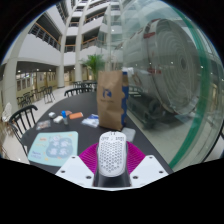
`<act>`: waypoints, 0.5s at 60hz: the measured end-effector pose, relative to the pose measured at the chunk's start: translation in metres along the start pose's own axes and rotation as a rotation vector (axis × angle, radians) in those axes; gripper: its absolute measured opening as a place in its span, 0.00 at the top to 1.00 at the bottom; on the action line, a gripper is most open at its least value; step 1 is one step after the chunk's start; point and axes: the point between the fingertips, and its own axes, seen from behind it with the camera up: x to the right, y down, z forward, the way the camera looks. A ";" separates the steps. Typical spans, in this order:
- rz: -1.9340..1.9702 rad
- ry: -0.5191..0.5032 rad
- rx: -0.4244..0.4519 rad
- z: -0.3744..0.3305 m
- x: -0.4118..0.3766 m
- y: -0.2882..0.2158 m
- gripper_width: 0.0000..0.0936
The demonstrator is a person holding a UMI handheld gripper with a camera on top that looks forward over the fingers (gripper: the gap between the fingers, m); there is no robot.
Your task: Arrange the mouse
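A white honeycomb-shell mouse [112,152] sits between my gripper's [112,160] two fingers, its nose pointing away from me. The magenta pads [88,157] press against both its sides, so the gripper is shut on it. The mouse is held above the near end of a dark table [70,128]. Its underside is hidden.
A pale blue mat [52,147] lies on the table just left of the fingers. A brown paper bag [111,95] stands farther back, with small items [72,117] beside it. Chairs [22,117] stand at the left. A large glass wall [175,70] rises at the right.
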 end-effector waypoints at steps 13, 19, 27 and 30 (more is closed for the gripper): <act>-0.030 -0.157 0.105 0.034 -0.189 -0.056 0.63; -0.018 -0.231 -0.015 0.076 -0.253 -0.010 0.63; -0.058 -0.255 -0.145 0.103 -0.280 0.040 0.63; -0.093 -0.255 -0.150 0.104 -0.284 0.049 0.63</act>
